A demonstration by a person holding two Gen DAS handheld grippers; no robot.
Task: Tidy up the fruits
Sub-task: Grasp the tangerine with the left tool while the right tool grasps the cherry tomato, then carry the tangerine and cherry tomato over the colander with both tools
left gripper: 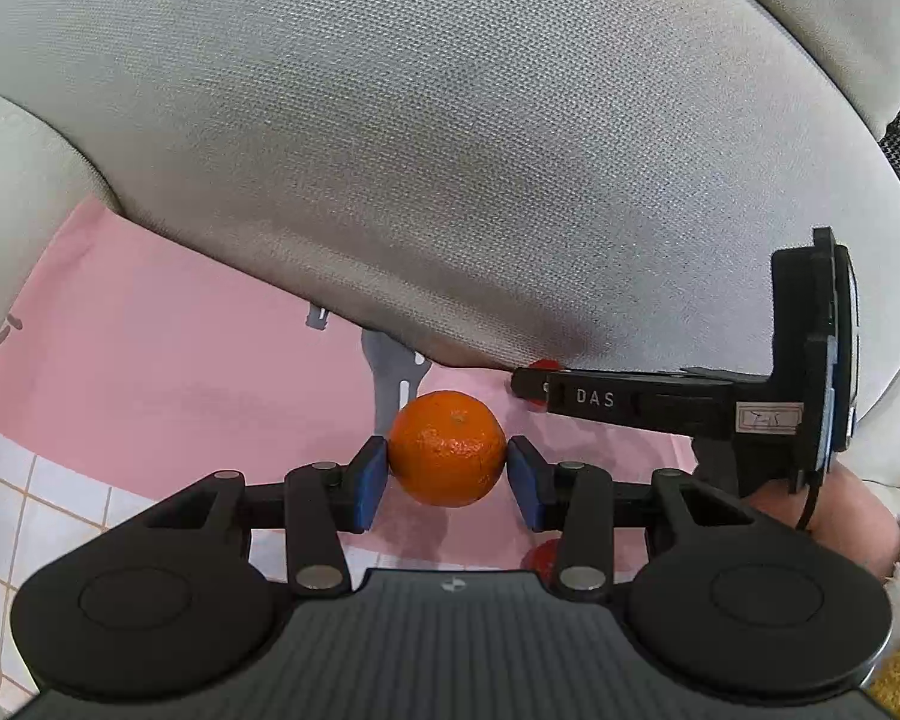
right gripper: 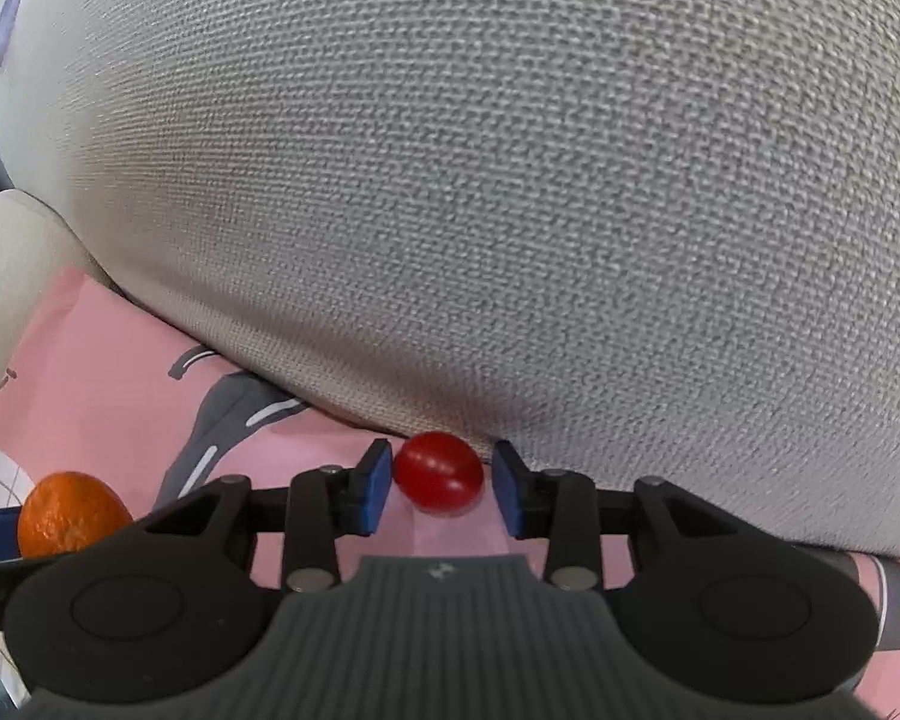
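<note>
A big grey woven cushion [right gripper: 480, 180] fills your view from nine to three o'clock. Under it, toward seven o'clock, lies a pink printed cloth [left gripper: 168, 348] with grey markings.

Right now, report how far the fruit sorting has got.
Nothing looks sorted yet; no container is in view. In hand: the left gripper clamps the orange. The right gripper brackets the small red fruit on the pink cloth, with a gap at one pad. Left: placing both.
</note>
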